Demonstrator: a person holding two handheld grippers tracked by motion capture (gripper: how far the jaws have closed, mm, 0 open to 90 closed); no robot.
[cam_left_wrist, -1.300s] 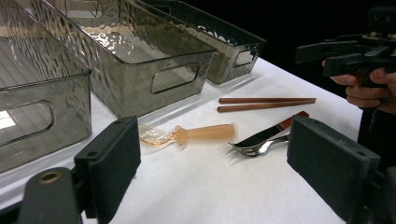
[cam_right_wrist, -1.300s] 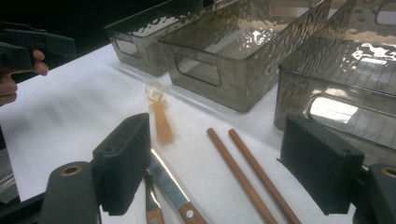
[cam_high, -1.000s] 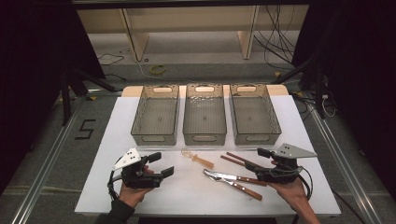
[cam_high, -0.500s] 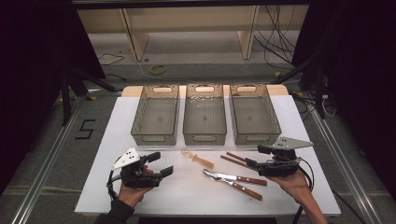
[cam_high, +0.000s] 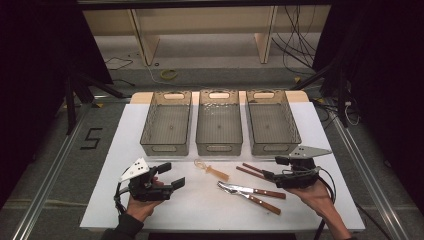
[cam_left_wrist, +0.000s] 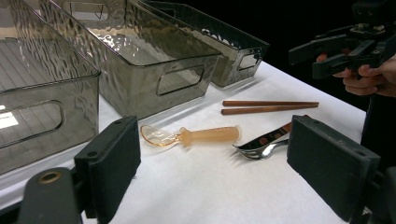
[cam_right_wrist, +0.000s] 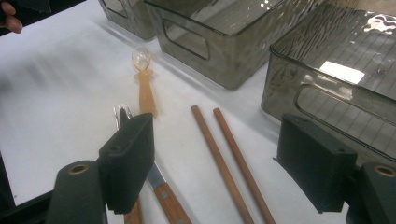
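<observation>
On the white table (cam_high: 125, 150) lie a clear spoon with an orange handle (cam_high: 212, 171), two brown chopsticks (cam_high: 252, 171), and a fork and knife with wooden handles (cam_high: 250, 192). My left gripper (cam_high: 171, 175) is held open at the front left, pointing at the spoon (cam_left_wrist: 205, 136); the fork (cam_left_wrist: 259, 149) and chopsticks (cam_left_wrist: 268, 106) lie beyond. My right gripper (cam_high: 274, 168) is open and empty at the front right, just above the chopsticks (cam_right_wrist: 224, 158), with the spoon (cam_right_wrist: 144, 88) and fork tines (cam_right_wrist: 122, 112) to its left.
Three smoky see-through bins stand side by side at the back: left (cam_high: 165, 148), middle (cam_high: 218, 148), right (cam_high: 272, 148). All look empty. The right bin's wall (cam_right_wrist: 336, 93) is close ahead of my right gripper. Dark floor, frame rails and cables surround the table.
My right gripper has shifted slightly back from the front edge, toward the chopsticks. The left gripper and the cutlery have not moved.
</observation>
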